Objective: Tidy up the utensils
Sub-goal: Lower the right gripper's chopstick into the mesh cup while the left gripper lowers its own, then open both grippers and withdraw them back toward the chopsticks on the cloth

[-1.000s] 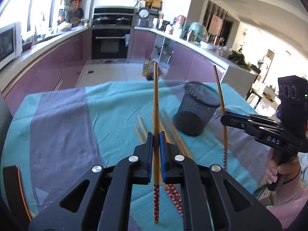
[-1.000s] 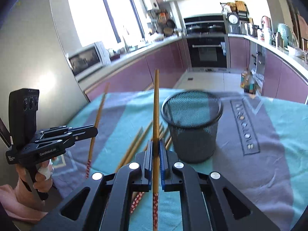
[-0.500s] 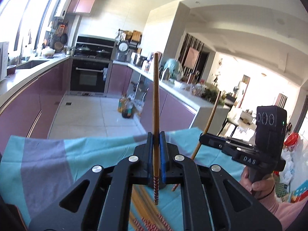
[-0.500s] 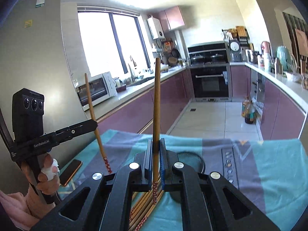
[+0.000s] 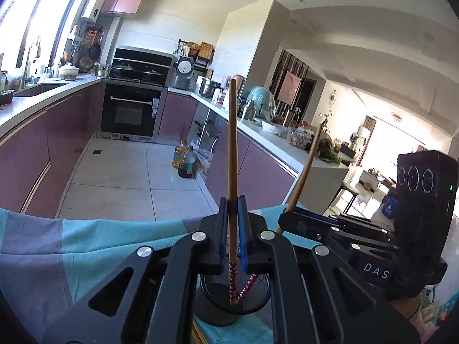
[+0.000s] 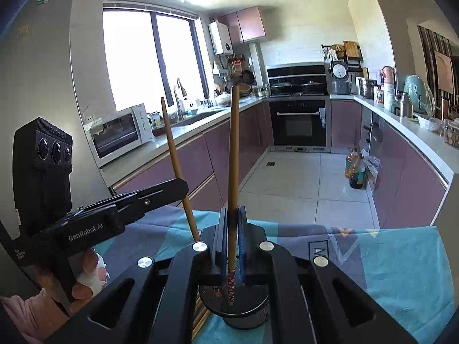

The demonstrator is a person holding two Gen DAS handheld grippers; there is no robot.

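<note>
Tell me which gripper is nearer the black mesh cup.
Neither clearly: the two look about level. The left gripper and the right gripper each hold a chopstick upright just above the black mesh cup, patterned tips dipping into its mouth from either side.

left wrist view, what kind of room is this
Most likely a home kitchen that opens onto a living area. A built-in oven sits under a hob with pots, a rice cooker stands on the counter, and a sink lies below the window.
</note>
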